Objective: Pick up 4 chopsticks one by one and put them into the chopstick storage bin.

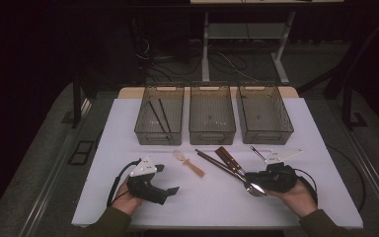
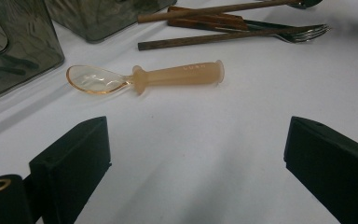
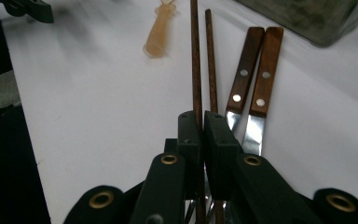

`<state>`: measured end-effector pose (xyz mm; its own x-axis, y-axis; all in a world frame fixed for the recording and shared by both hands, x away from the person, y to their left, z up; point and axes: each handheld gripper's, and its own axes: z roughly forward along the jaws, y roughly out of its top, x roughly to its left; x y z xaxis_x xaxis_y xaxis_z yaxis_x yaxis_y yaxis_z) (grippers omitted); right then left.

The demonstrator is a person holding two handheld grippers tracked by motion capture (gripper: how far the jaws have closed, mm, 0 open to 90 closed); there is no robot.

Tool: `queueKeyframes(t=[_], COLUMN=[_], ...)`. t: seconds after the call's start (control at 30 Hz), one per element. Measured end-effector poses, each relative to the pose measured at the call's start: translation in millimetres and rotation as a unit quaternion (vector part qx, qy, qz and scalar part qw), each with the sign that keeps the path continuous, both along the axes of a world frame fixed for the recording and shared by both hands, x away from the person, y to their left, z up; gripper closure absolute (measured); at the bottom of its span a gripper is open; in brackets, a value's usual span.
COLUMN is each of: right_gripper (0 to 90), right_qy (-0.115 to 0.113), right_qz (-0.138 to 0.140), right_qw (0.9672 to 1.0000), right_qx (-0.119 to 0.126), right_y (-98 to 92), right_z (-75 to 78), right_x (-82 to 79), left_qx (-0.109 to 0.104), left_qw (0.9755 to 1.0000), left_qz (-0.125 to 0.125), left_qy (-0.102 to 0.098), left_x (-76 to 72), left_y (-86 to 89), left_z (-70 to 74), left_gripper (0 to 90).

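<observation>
My right gripper (image 3: 203, 122) is shut on the near part of a brown chopstick (image 3: 196, 60), which runs away from the jaws over the white table. A second chopstick (image 3: 209, 56) lies just beside it, outside the pads. Two wood-handled utensils (image 3: 254, 70) lie side by side to the right of it. In the high view this right gripper (image 1: 250, 176) sits at the front right, beside a metal fork (image 1: 254, 188). My left gripper (image 1: 168, 178) is open at the front left with nothing between its jaws. Ahead of the left gripper (image 2: 196, 140) lies a translucent orange spoon (image 2: 177, 74).
Three clear grey bins stand in a row at the back: left bin (image 1: 158, 136) with dark sticks inside, middle bin (image 1: 212, 136), right bin (image 1: 266, 134). A thin metal utensil (image 1: 257, 152) lies in front of the right bin. The table's front edge is close to both hands.
</observation>
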<state>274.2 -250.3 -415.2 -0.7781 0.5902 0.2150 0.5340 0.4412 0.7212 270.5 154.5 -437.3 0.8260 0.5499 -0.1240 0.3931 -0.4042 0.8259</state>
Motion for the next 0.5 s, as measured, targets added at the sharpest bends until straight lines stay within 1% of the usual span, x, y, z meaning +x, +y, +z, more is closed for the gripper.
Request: queueKeyframes(t=[0.13,0.27,0.5], right_gripper=[85.6,85.5,85.5], right_qy=[-0.008,-0.008,-0.018], right_qz=[0.004,0.007,0.014], right_qw=[0.9999,0.9998,0.9991], right_qx=[0.011,0.020,0.035], right_y=[3.6,7.3,16.8], right_z=[3.5,7.0,14.5], right_x=[2.1,5.5,11.6], left_qx=[0.000,-0.001,-0.005], left_qw=[1.0000,1.0000,1.0000], left_qz=[0.001,0.002,0.002], left_qy=[0.000,-0.001,0.000], left_x=[0.0,-0.1,-0.4], left_y=[0.1,0.2,-0.3], left_z=[0.0,0.0,-0.1], left_gripper=[5.6,5.6,5.6])
